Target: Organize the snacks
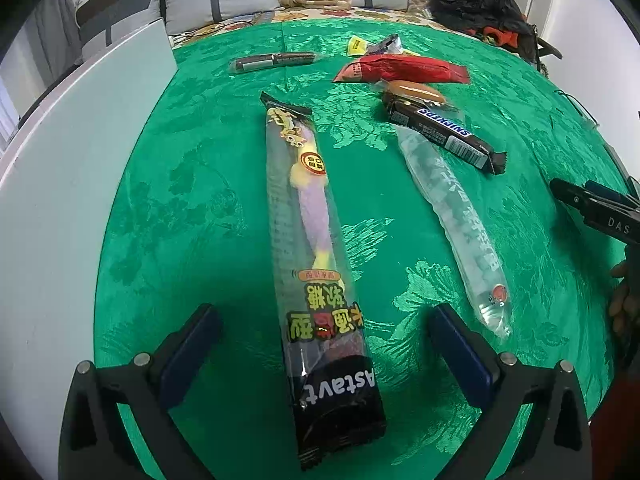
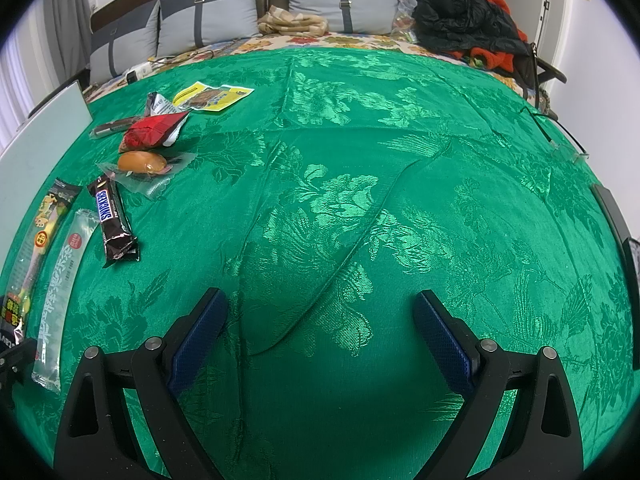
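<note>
My left gripper (image 1: pixel 324 320) is open, its blue-padded fingers astride the near end of a long black gummy candy pack (image 1: pixel 310 248) lying on the green cloth (image 1: pixel 200 200). Beside it lie a clear jelly stick (image 1: pixel 452 216) and a Snickers bar (image 1: pixel 444 128). Further back are a bun in clear wrap (image 1: pixel 416 90), a red packet (image 1: pixel 400 69), a yellow packet (image 1: pixel 356 46) and a dark stick pack (image 1: pixel 272 61). My right gripper (image 2: pixel 320 316) is open and empty over bare cloth; the snacks lie at its left, Snickers (image 2: pixel 114 216), jelly stick (image 2: pixel 60 292), bun (image 2: pixel 142 162).
A white board (image 1: pixel 68 184) stands along the left of the cloth. Grey cushions (image 2: pixel 208 16), a folded beige cloth (image 2: pixel 292 20) and a black and red clothes pile (image 2: pixel 472 20) lie at the back. A black device (image 2: pixel 620 232) sits at the right edge.
</note>
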Motion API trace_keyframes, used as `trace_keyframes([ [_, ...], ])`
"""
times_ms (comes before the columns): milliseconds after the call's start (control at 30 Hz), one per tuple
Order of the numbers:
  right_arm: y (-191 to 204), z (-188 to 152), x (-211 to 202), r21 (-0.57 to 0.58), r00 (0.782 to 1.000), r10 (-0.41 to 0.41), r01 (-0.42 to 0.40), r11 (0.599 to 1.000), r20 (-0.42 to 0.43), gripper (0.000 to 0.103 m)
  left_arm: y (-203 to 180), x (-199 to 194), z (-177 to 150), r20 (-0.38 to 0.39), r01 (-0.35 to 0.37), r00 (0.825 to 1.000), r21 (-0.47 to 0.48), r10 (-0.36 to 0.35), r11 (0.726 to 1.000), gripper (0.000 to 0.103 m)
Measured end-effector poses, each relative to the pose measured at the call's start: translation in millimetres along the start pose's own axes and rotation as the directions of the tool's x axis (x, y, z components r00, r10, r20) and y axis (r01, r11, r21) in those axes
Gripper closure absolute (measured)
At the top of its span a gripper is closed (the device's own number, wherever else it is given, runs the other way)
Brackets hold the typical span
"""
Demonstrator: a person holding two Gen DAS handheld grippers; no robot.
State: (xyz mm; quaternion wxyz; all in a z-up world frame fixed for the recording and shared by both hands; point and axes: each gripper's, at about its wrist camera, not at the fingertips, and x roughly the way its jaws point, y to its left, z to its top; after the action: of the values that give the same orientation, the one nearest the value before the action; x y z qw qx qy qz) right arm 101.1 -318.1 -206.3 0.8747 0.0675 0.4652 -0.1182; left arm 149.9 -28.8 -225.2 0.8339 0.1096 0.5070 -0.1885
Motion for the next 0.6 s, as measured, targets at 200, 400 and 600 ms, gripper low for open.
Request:
trace_keyframes([
  [200,0.1,0.1,0.1,0.0,1.0,0.0,0.0,1.0,0.0,0.007,0.3,0.3,2.2,-0.021,0.008,1.0,0.016,-0.007,1.0,0.0],
  [400,-0.3,0.1,0.1,0.0,1.0,0.0,0.0,1.0,0.0,0.007,8.5,4.4,17.8,-0.078,0.044,0.996,-0.003,-0.044,0.999,0.005],
  [600,-0.4,0.1,0.1,0.0,1.0,0.0,0.0,1.0,0.0,0.007,15.4,10.8,36.5,-0.085,0.035,0.996,-0.007,-0.035,0.999,0.017],
])
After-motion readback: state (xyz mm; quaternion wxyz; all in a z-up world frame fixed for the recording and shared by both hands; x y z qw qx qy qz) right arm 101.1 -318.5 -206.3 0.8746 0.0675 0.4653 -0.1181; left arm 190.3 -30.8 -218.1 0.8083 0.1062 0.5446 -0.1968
